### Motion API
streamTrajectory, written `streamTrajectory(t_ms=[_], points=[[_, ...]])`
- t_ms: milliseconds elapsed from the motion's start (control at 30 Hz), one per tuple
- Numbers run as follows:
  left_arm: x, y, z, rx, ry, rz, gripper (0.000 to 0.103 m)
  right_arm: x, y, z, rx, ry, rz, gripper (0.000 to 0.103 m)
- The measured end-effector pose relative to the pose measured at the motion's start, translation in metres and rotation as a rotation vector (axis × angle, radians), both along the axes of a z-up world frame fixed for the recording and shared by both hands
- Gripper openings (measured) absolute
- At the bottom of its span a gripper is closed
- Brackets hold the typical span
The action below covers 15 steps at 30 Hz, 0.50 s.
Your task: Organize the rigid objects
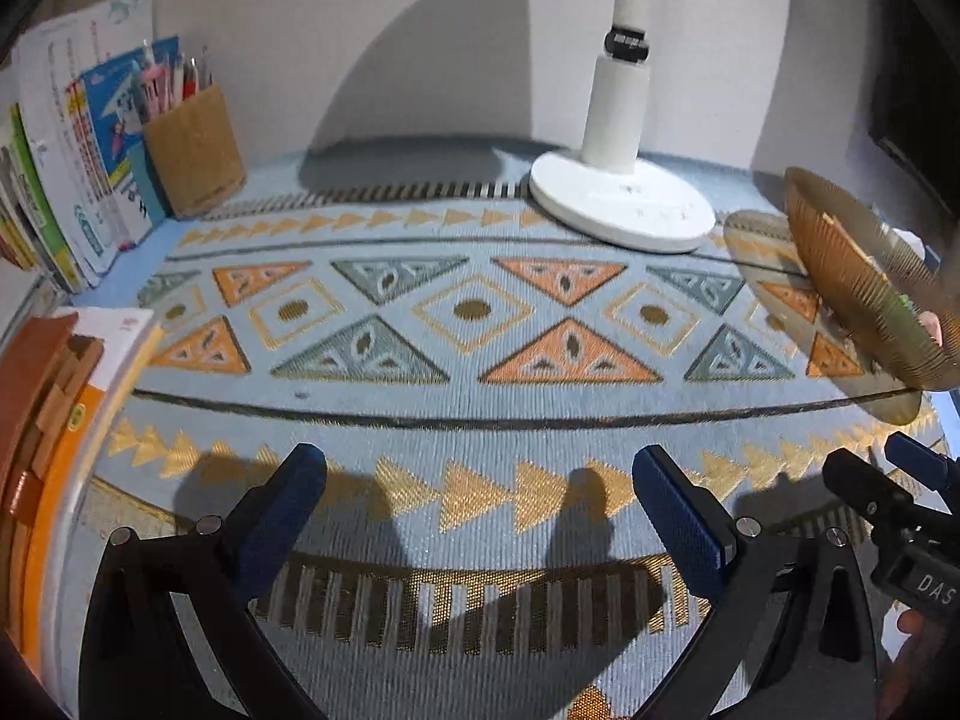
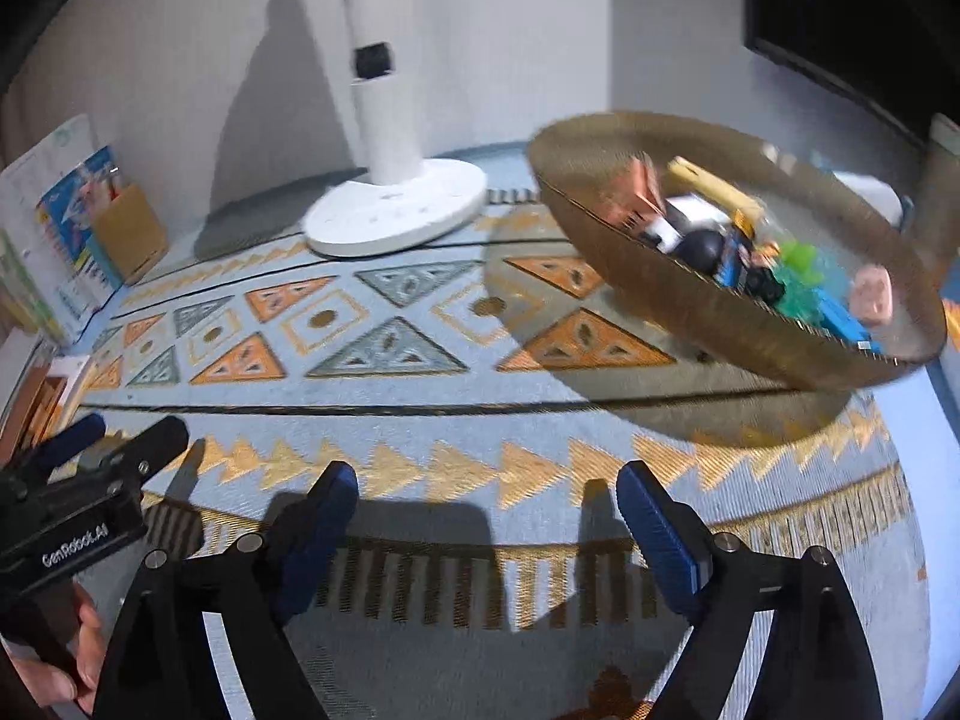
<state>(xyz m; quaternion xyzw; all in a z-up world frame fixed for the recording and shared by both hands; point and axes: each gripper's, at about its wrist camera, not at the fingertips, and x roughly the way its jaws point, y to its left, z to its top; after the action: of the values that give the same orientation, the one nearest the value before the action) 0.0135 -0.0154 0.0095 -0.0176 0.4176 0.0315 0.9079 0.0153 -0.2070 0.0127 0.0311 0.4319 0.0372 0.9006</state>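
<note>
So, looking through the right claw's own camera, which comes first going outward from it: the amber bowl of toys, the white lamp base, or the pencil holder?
From the right claw, nearest first:
1. Amber bowl, ahead on the right, tilted, toys inside.
2. White lamp base, further back, centre-left, by the wall.
3. Pencil holder, far left corner, beside the books.

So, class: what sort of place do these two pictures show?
Probably a home study desk: upright books and a pen holder by the wall, a white lamp base, and a patterned mat.
</note>
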Motion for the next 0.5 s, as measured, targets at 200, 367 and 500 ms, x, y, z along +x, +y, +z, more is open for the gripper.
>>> streamTrajectory(t_ms=[200,367,500], points=[[0.008,0.004,-0.01,-0.054,0.074,-0.024,0.102,0.001,0.002,-0.001,-0.016,0.008,-0.004,0.087],[0.01,-0.003,-0.013,0.004,0.098,-0.041,0.103,0.003,0.0,-0.003,-0.012,0.025,-0.007,0.087],[0.011,-0.004,-0.012,0.009,0.099,-0.044,0.103,0.005,-0.002,-0.005,-0.002,0.039,-0.016,0.087]])
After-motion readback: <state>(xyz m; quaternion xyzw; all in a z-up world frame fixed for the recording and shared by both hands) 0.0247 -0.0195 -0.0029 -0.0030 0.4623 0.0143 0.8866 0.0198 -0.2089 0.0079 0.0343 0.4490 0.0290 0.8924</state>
